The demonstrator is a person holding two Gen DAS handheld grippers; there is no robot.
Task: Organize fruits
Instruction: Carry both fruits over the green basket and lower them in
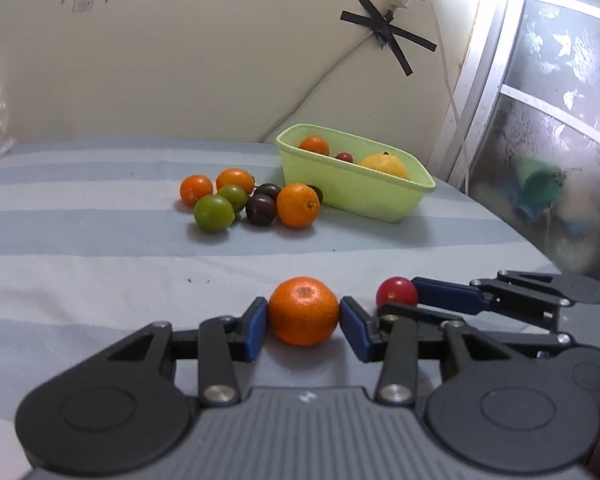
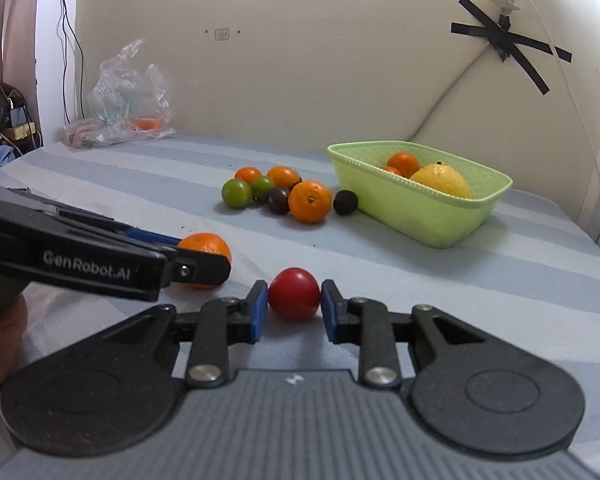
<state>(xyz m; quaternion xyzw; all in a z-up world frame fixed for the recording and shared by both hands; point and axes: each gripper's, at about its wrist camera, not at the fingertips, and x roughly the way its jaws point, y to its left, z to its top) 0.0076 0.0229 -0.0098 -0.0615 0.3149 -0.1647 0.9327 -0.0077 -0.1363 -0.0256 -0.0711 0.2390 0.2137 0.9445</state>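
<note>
- The left gripper (image 1: 304, 316) is clenched on a mandarin (image 1: 303, 311) in the lower middle of the left wrist view; both blue pads (image 1: 255, 328) touch the sides of the fruit at its widest part.
- The right gripper (image 2: 294, 306) grasps a small red fruit (image 2: 294, 294) in the lower middle of the right wrist view, one pad on each side of it.
- The two held fruits are near each other, low over the striped cloth (image 2: 440, 280); whether they rest on it or are just lifted, the pictures do not show.
- The mandarin is probably light, with a soft, slightly rough peel. This peel gives good friction, but it yields under strong pressure, so a moderate squeeze across the middle seems enough.
- The red fruit looks smooth and shiny, so it is likely more slippery and also easy to bruise. The hold at its widest part is the safe place; a hold nearer to one end could make it pop out.
- The green basket (image 2: 496, 196) stands at the middle right of the right wrist view and contains a yellow citrus (image 2: 442, 180) and a small orange fruit (image 2: 404, 163). Its wall is low, so a round fruit should be released low inside and not dropped.
- A group of loose fruits (image 2: 278, 194) lies left of the basket, touching one another. They are round and roll easily, so a gripper that comes from the side may push the neighbours away.
</note>
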